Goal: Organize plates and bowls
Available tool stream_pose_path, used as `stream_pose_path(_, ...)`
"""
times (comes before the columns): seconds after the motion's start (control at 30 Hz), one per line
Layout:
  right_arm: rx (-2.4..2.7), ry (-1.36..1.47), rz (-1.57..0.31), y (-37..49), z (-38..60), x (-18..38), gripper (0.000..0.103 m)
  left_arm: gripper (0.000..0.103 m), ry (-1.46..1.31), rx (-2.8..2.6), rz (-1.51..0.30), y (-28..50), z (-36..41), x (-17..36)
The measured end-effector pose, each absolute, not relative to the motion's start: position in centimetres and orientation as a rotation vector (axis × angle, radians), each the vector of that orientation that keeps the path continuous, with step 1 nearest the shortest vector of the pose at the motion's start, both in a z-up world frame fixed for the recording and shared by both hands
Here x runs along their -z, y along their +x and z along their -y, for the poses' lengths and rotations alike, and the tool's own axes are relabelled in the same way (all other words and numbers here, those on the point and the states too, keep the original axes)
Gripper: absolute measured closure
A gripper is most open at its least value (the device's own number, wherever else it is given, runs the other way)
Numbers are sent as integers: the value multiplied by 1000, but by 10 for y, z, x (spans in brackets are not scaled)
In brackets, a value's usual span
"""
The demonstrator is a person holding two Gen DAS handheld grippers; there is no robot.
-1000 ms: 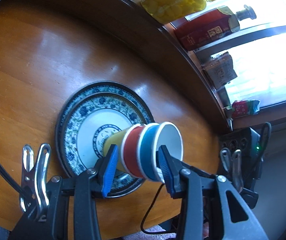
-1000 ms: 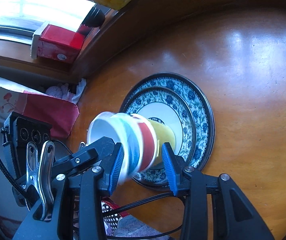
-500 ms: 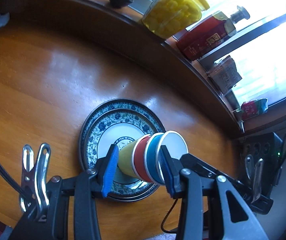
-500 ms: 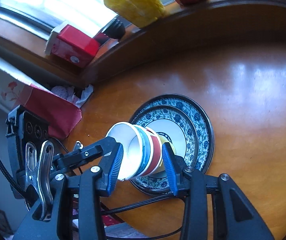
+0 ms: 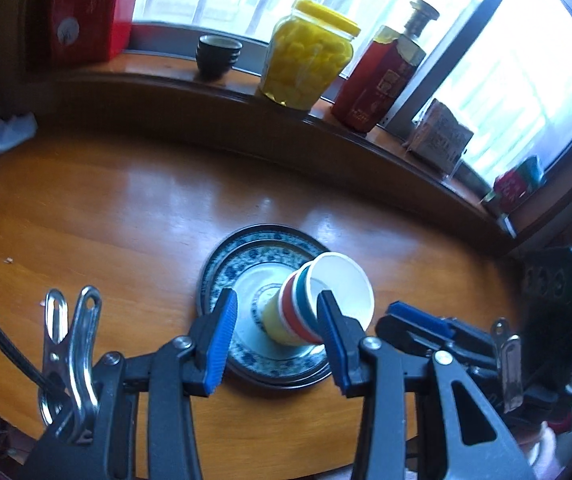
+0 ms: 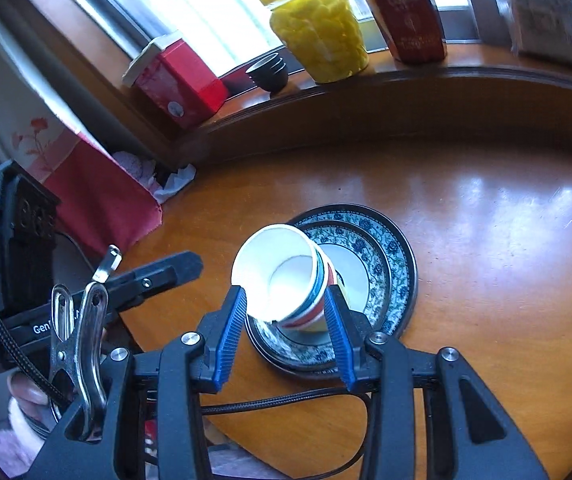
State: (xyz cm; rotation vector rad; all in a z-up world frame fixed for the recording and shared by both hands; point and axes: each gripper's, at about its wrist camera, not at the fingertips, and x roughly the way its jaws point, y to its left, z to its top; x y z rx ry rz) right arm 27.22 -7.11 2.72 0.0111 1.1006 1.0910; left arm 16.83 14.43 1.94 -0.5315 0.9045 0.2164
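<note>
A stack of nested cups (image 5: 318, 304), yellow at the bottom, then red, then blue, with a white one uppermost, stood on the stacked blue-patterned plates (image 5: 241, 256) near the middle of the wooden table (image 5: 105, 216); the smaller plate lay centred on the larger; the stack's base rested on the white centre of the upper plate. The left gripper (image 5: 277, 320) was spread wide; its blue pads (image 5: 219, 336) stood on either side of the stack in that view, and contact with the cups could not be confirmed. The right gripper (image 6: 286, 312) was likewise spread wide; in its view the white cup's rim lay against or just in front of the left-hand pad, and whether the pads touched the cups (image 6: 281, 276) could not be determined; the plates (image 6: 386, 248) showed beyond. On the window sill behind the table stood a jar of yellow contents (image 5: 306, 60), a red bottle (image 5: 382, 76), a pile of dark small bowls (image 5: 217, 52) and a red box (image 5: 85, 8); a red and white bag (image 6: 65, 168) stood at the table's edge.
</note>
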Motion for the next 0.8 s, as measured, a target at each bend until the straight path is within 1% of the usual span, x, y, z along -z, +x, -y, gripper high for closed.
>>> stream_pose_path(0.17,-1080,-52,-1069,258,76,-27,62,61,-500,-220,-913,157,-137,-15)
stream_pose_path(0.53,-1043,-185,-996,228,83,-15,62,61,-443,-245,-980,143,-121,17)
stream_pose_path(0.8,-1030,-240,-1030,215,84,5,62,61,-405,-235,-1009,148,-107,36)
